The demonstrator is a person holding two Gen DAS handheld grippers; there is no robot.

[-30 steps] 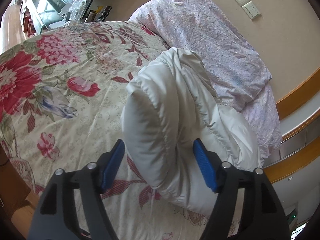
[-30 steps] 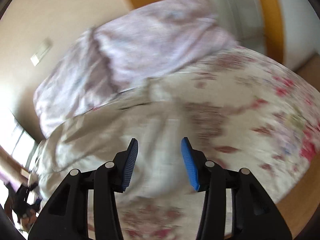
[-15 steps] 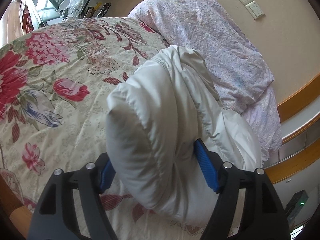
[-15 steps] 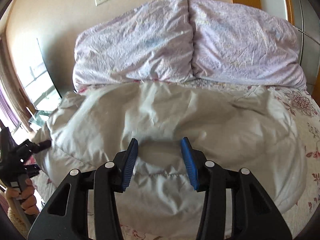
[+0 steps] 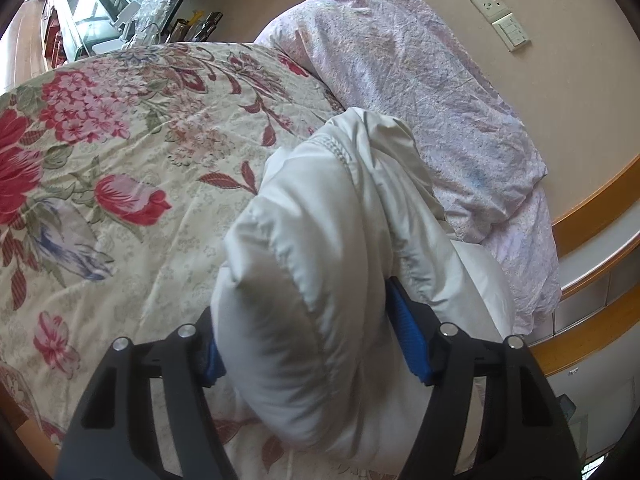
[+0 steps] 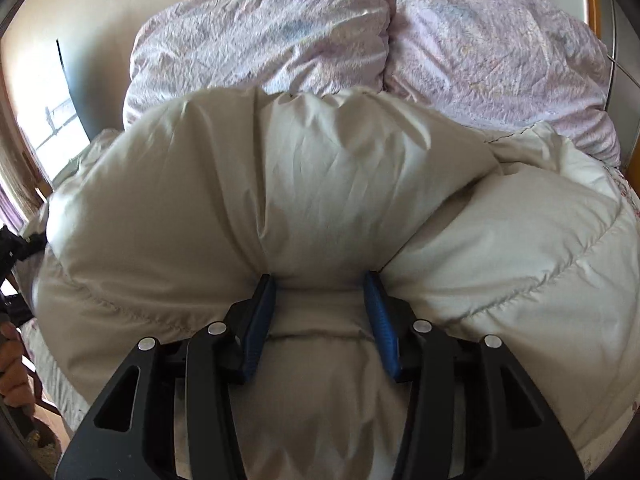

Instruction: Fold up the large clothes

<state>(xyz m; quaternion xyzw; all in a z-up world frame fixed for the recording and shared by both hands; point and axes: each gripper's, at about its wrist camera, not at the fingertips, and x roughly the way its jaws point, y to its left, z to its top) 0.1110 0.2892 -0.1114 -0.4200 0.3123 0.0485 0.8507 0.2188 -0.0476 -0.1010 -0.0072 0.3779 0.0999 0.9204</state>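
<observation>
A white puffy down jacket [image 5: 320, 240] lies bunched on a floral bedspread [image 5: 120, 152]. My left gripper [image 5: 308, 340] has its blue-padded jaws wide apart around one thick end of the jacket; the left pad is mostly hidden by the padding. In the right wrist view the jacket [image 6: 320, 184] fills the frame. My right gripper [image 6: 320, 312] has its jaws apart with a fold of the jacket pushed between the pads [image 6: 380, 320].
Two lilac pillows [image 6: 360, 32] lie against the wall behind the jacket, also in the left wrist view [image 5: 420, 80]. A wooden bed frame [image 5: 592, 216] runs at the right. A cluttered glass stand [image 5: 100, 8] is beyond the bed's far side.
My left gripper has moved forward so the jacket's end now sits between its jaws. My right gripper swung round to face the jacket and pushed into it.
</observation>
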